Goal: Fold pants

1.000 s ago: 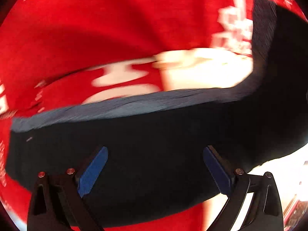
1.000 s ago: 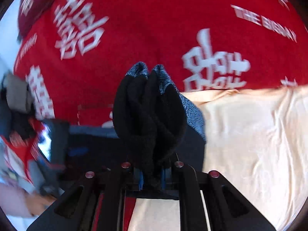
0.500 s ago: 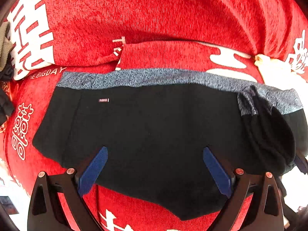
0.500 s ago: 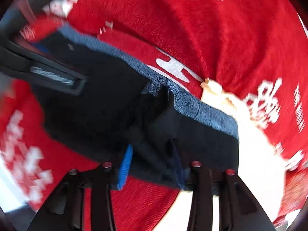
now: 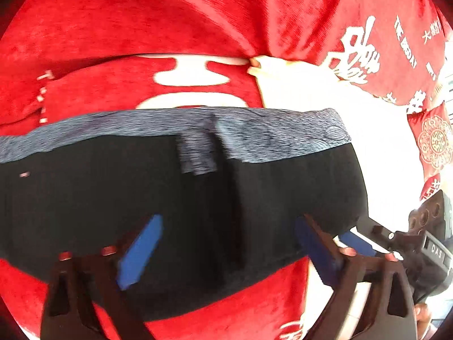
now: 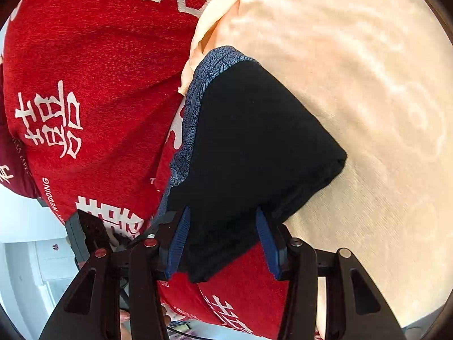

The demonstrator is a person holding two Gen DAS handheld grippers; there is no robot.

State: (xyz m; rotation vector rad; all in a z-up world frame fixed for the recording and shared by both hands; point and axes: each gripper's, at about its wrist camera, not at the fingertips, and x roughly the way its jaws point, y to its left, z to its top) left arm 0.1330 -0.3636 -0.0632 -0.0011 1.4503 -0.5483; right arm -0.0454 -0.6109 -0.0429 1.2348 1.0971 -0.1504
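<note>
So the pants (image 5: 254,198) are black with a grey-blue heathered waistband (image 5: 277,138), and they're lying flat across a red blanket (image 5: 141,28) covered in white printed characters. The right end of them spills over onto a cream sheet (image 6: 354,70) that sits next to the red fabric. In the right wrist view you can see the pants doubled over on themselves, with a thick folded edge pointing out toward the cream sheet.

Left tongs (image 5: 226,250) are spread wide, blue pads far apart, hovering over the lower hem area of the pants. Nothing is pinched between them as far as I can see; the black fabric just lies underneath. That view is a bit motion-blurred, so small details on the cloth are mushy.

Right tongs (image 6: 222,240) are partly parted with the folded black fabric sitting between the two blue pads. Pads look like they're right beside the cloth on both sides but not squeezing it tight; hard to say if they're actually touching.

You can also spot the right tongs poking in at the right edge of the left wrist view, just at the corner of the pants. Bottom left of the right wrist view shows a bit of white floor or furniture, too blurry to call.
</note>
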